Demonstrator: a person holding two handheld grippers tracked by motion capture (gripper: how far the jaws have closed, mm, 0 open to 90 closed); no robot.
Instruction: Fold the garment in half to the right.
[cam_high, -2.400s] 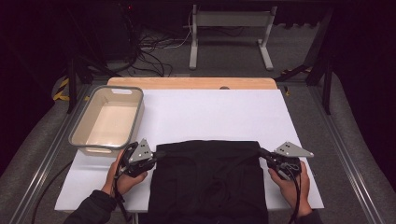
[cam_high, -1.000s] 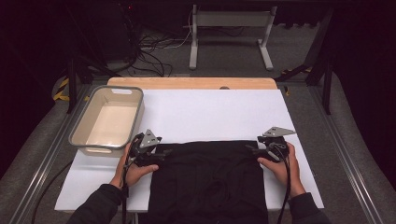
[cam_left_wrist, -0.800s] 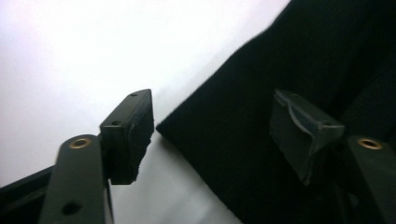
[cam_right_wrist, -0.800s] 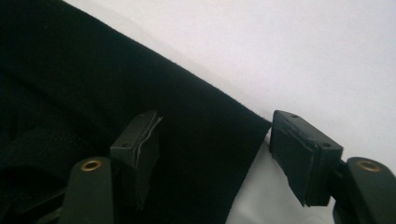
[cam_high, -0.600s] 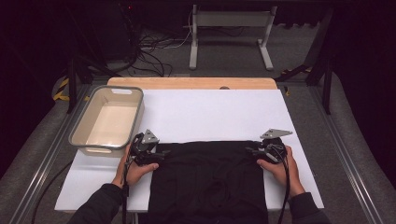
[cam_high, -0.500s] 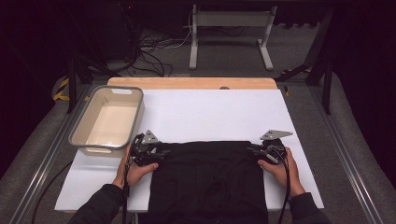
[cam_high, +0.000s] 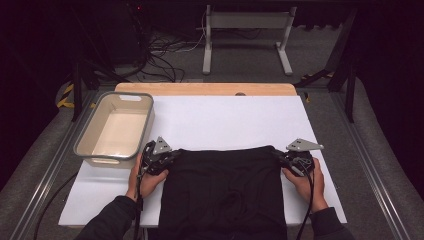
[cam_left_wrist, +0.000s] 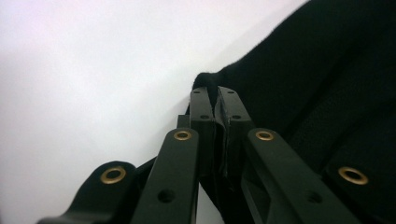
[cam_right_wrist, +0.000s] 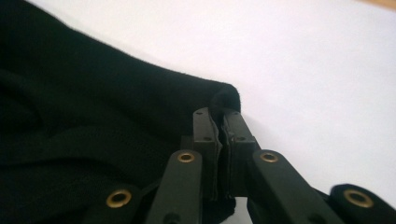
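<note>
High view: black knitted fabric garment (cam_high: 225, 192), lower centre of the frame, spread flat on the white sheet-covered table (cam_high: 225, 120), its near edge hanging off the bottom of the frame. My left gripper (cam_high: 170, 156) sits at the garment's upper left corner, my right gripper (cam_high: 281, 156) at its upper right corner; both hands low on the table. Beige rectangular plastic tub (cam_high: 116, 129), left of centre, nothing in it, just beside my left gripper, not touching the cloth.

Left gripper view: my jaws rise from the bottom centre and have just been closing; they now stand pressed together with a nub of the black garment (cam_left_wrist: 299, 70) pinched between the pads, cloth running off to the upper right. White table to the left.

Right gripper view: my jaws, likewise just closed, clamp the folded corner of the garment (cam_right_wrist: 93, 116), which fills the left of the frame; white table at upper right.

Step in hand, as I judge it: both far corners gripped, the grasp done. Next move calls for raising both corners together, evenly, keeping the top edge taut so that neither corner slips.
</note>
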